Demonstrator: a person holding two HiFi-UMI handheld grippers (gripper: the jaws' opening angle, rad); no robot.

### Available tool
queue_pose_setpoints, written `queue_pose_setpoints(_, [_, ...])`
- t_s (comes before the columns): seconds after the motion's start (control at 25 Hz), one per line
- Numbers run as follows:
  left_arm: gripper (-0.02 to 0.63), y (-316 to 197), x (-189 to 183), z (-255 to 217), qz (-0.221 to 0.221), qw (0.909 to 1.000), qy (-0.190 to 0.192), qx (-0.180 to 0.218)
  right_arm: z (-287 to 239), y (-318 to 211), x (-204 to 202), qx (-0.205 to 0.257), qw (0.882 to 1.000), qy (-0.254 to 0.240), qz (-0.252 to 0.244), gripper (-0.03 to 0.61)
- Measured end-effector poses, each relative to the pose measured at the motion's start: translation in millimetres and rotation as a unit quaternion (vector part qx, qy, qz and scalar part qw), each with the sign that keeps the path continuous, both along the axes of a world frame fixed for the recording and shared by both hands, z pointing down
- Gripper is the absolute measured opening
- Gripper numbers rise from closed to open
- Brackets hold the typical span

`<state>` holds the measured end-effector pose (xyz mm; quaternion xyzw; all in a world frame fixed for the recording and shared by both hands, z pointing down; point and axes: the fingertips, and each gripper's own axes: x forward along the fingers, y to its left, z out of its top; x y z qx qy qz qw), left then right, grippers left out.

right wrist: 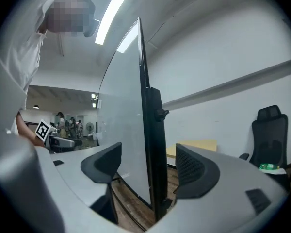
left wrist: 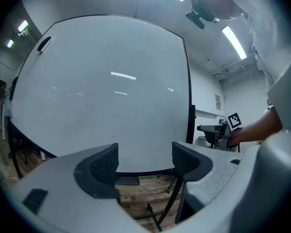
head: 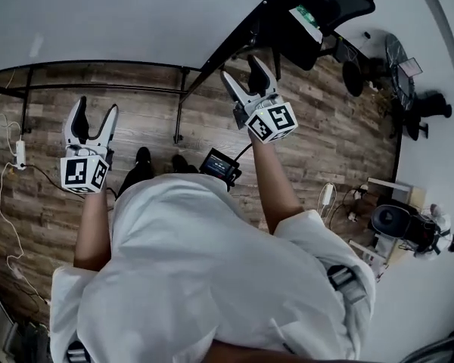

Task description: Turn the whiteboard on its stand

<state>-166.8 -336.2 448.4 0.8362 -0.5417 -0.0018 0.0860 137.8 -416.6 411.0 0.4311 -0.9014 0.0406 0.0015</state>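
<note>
Large white whiteboard on black metal stand, far side. Right claw open, straddling the whiteboard's black right edge, pads not touching. Left claw open, empty, facing the whiteboard.

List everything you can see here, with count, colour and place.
Whiteboard: one, white, in front of the person.
Stand: one, black, under the whiteboard.
Office chair: one, black, past the whiteboard's right edge.
Floor: brown wood planks, all around.
Power strip: one, white, on the floor at far left.
Box: one, black, cabled, near the shoes.
Shoes: two, black, on the floor.
Shirt: one, white, on the person.
Left gripper: one, grey with black pads, open and empty, facing the whiteboard's face.
Right gripper: one, same colours, open, lined up with the whiteboard's right edge.
</note>
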Motion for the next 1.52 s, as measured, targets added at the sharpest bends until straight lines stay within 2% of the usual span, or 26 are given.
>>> queue_pose_setpoints(0.36, [0.331,24.9,23.2,-7.1,-0.037,0.9992,-0.015,0.005,19.2,-36.6,-11.4,-0.016,0.991,0.015,-0.128,0.339])
queue_pose_setpoints(0.6, [0.331,42.4,26.4,-10.0,-0.066,0.9976,-0.02,0.009,13.7,-43.7,-25.4,-0.015,0.983,0.006,-0.185,0.337])
queue_pose_setpoints(0.76, [0.331,52.2,32.4,-12.3,-0.079,0.9967,-0.012,0.009,11.2,-47.7,-28.3,-0.004,0.978,0.013,-0.206,0.309])
queue_pose_setpoints(0.96, [0.331,68.0,27.2,-12.2,-0.099,0.9949,-0.013,0.014,11.8,-53.2,-43.7,0.001,0.97,0.025,-0.241,0.306])
queue_pose_setpoints(1.12, [0.331,81.2,24.3,-13.1,-0.119,0.9927,-0.012,0.015,10.1,-50.8,-51.6,0.007,0.962,0.035,-0.271,0.259])
queue_pose_setpoints(1.32, [0.331,96.0,26.0,-16.4,-0.138,0.9901,-0.018,0.017,6.8,-52.2,-49.0,0.013,0.963,0.029,-0.268,0.217])
queue_pose_setpoints(1.52, [0.331,100.9,25.5,-15.2,-0.14,0.9899,-0.017,0.015,8.6,-53.5,-46.2,0.021,0.964,0.048,-0.26,0.158])
